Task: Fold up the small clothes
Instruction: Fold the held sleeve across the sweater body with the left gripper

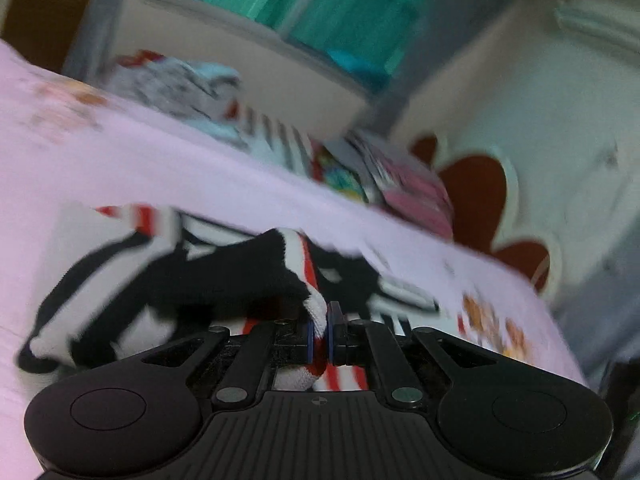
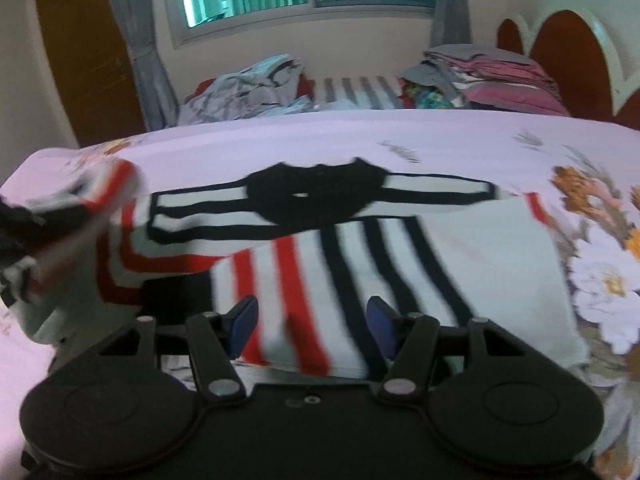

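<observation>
A small white shirt with red and black stripes and a black collar lies spread on the pale floral bedsheet. My right gripper is open just above the shirt's lower hem, holding nothing. My left gripper is shut on a bunched edge of the striped shirt, lifted off the sheet; the rest of the shirt trails ahead of it. In the right wrist view the lifted sleeve shows blurred at the far left.
A heap of unfolded clothes lies at the bed's far side under the window. A stack of folded pink and grey clothes sits at the far right beside the red-and-white headboard. A grey curtain hangs at left.
</observation>
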A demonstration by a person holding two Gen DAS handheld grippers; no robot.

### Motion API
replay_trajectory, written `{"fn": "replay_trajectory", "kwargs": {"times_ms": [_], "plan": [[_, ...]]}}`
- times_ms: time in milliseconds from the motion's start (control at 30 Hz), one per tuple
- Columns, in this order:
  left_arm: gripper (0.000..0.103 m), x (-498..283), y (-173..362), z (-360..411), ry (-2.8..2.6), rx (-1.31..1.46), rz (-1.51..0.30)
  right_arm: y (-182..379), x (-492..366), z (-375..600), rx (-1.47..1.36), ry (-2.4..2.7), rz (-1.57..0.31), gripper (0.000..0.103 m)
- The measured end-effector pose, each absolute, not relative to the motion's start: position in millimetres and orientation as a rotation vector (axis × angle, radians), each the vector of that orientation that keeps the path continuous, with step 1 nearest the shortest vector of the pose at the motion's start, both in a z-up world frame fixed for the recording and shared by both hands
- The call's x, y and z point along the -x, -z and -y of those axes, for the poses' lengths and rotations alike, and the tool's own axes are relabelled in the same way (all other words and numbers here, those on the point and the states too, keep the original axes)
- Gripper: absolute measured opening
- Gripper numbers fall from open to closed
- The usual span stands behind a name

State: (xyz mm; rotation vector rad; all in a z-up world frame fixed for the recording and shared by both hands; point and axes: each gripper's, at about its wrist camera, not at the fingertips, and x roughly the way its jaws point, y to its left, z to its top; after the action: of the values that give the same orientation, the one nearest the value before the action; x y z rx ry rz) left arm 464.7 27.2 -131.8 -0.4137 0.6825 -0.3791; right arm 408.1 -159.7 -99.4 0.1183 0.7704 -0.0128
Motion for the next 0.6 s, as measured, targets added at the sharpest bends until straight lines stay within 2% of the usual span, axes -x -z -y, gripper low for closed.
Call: {"fn": "replay_trajectory", "kwargs": {"times_ms": [133, 200, 233, 267, 300, 333, 600], "plan": [[0.006, -465, 156, 20, 0.397, 0.299, -0.838, 104, -401, 183, -0.152, 0.022, -0.788, 0.060], [0.009, -457, 155, 26, 0.384, 0.272, -0.855, 104, -398, 190, -0.171, 0.014, -0.788, 0.061], [0.026, -452, 152, 23, 0.384, 0.269, -0.846, 104, -397, 192, -0.179, 0.008, -0.785, 0.062], [0.055, -447, 148, 19, 0.384, 0.272, -0.839, 104, -398, 192, -0.181, 0.003, -0.783, 0.063], [0.066, -442, 142, 13, 0.375, 0.271, -0.827, 103, -398, 191, -0.181, -0.006, -0.781, 0.063], [0.073, -437, 135, 7, 0.356, 0.261, -0.798, 102, -399, 189, -0.183, -0.021, -0.778, 0.064], [0.073, -416, 118, -80, 0.140, 0.200, -0.710, 98, -409, 130, -0.127, -0.193, -0.771, 0.071]]}}
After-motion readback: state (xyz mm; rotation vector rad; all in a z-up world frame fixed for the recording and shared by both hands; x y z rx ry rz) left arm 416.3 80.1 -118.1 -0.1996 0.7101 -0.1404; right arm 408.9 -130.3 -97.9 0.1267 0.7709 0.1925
